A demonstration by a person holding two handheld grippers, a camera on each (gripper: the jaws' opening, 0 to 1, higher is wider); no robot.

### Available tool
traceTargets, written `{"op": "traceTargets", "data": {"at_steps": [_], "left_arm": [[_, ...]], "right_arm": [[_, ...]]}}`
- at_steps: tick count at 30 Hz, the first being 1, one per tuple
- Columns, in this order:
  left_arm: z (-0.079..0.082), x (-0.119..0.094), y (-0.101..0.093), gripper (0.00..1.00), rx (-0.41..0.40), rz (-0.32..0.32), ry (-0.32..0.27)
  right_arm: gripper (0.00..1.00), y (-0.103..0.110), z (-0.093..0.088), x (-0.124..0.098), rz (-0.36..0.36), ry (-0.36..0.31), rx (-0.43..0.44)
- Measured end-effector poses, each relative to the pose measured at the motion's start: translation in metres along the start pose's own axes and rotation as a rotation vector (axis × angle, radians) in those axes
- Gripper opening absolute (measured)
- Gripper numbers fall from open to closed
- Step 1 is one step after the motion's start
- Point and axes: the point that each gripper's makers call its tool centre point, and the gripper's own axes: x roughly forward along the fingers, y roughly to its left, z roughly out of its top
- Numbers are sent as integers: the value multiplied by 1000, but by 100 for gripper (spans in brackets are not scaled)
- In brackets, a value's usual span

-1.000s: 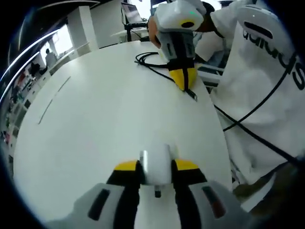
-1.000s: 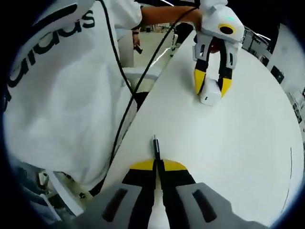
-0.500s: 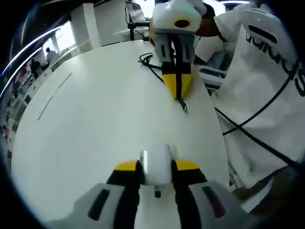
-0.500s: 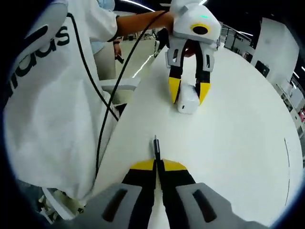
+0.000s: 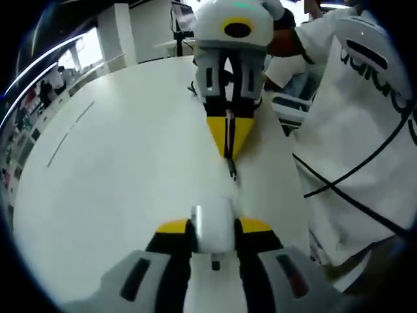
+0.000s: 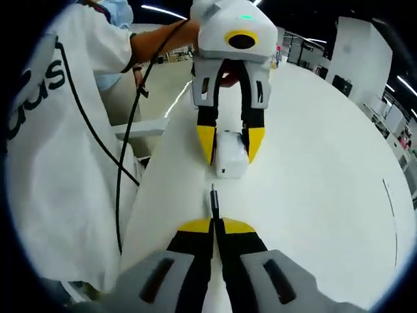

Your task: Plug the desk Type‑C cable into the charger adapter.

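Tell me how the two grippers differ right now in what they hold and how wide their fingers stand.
The left gripper holds a blocky white charger, while the right gripper pinches a thin black cable with its plug poking out ahead. The left gripper's fingers stand apart around the charger; the right gripper's fingers are nearly together on the cable. Both have yellow fingertips and face each other over the white table.

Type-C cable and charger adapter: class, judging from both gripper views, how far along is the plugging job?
Done: the left gripper is shut on the charger adapter, and the right gripper is shut on the Type-C cable, plug tip sticking out.
In hand: plug and adapter face each other above the white table, with a small gap between them.
Left: closing that gap and pushing the plug into the adapter's port.
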Motion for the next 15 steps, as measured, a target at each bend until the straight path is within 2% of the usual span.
{"op": "traceTargets", "data": {"at_steps": [15], "left_arm": [[4,2,-1,25,-26,2,-9]], "right_arm": [[2,-6,8,6,-16,1,17]]}}
